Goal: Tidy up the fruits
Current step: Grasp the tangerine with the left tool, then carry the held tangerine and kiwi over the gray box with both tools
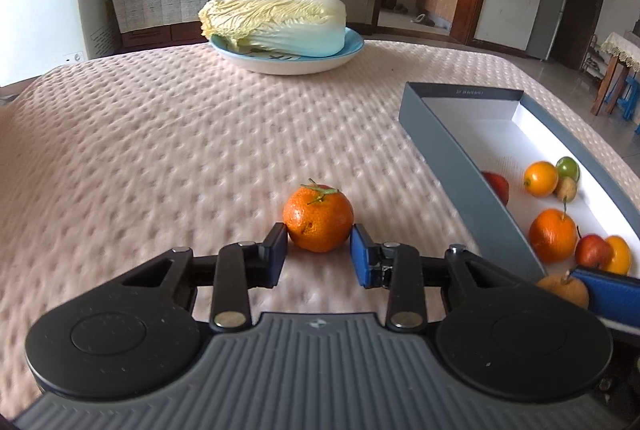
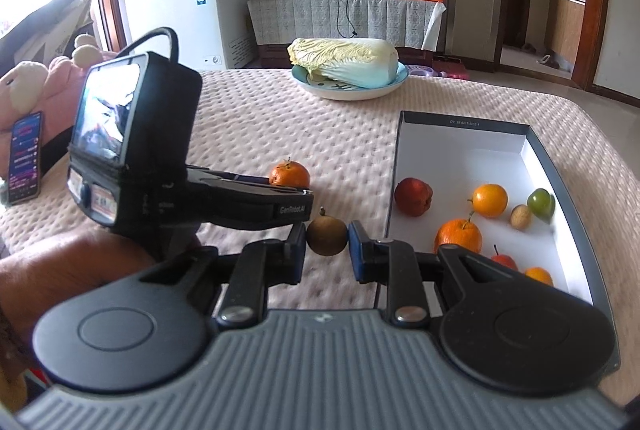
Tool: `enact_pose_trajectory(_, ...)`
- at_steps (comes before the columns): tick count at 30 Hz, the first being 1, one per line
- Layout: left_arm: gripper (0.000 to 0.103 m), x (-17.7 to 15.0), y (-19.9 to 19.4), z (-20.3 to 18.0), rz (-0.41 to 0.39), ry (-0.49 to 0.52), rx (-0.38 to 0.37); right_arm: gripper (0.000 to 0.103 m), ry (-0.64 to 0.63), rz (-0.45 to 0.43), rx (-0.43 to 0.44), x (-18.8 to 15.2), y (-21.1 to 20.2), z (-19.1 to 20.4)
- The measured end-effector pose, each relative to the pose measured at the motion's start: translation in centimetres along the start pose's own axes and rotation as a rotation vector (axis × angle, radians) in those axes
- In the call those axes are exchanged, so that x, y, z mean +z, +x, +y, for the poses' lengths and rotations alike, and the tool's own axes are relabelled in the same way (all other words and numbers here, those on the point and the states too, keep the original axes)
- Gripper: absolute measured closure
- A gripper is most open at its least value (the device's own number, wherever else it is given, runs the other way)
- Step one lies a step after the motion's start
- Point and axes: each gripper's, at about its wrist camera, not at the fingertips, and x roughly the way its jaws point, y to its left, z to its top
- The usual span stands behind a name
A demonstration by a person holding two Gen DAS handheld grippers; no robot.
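Pale pink quilted cloth covers the worktop (image 1: 160, 134) in a living room with a white freezer and an orange gift box behind.

From the left wrist view, we see our left gripper (image 1: 319, 250) narrowed around a stemmed orange mandarin with a green leaf (image 1: 319, 218), which sits on the cloth near the front edge; the pads sit right against its sides, so we judge it gripped. To the right lies the grey-walled, white-floored shallow cardboard box (image 1: 452, 146), already holding several small fruits. At the far edge a Chinese cabbage (image 1: 276, 20) rests on a pale blue plate (image 1: 352, 50).

From the right wrist view, our right gripper (image 2: 327, 238) is closed on a small round brown fruit (image 2: 327, 236), held above the cloth just left of the box (image 2: 394, 170). The left gripper reaches in from the left, with the mandarin (image 2: 289, 174) at its tip.

We judge the step as mid-collection: both fruits are in hand and not yet boxed. Next, each should be lifted clear over the grey wall and released onto free white floor, taking turns so the two grippers do not collide.
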Motion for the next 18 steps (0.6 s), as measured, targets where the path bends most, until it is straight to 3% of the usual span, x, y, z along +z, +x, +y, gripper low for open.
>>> enact_pose_trajectory(10,0.063,-0.9,-4.0,1.6,-0.019,-0.039,0.082,0.077,0.004,-0.020,0.059,-0.7,-1.6,1.3)
enact_pose_trajectory(18,0.063,-1.6,-6.9,1.0,-0.033,-0.041,0.095,0.077,0.001,-0.034,0.114,-1.5,-3.4,2.2)
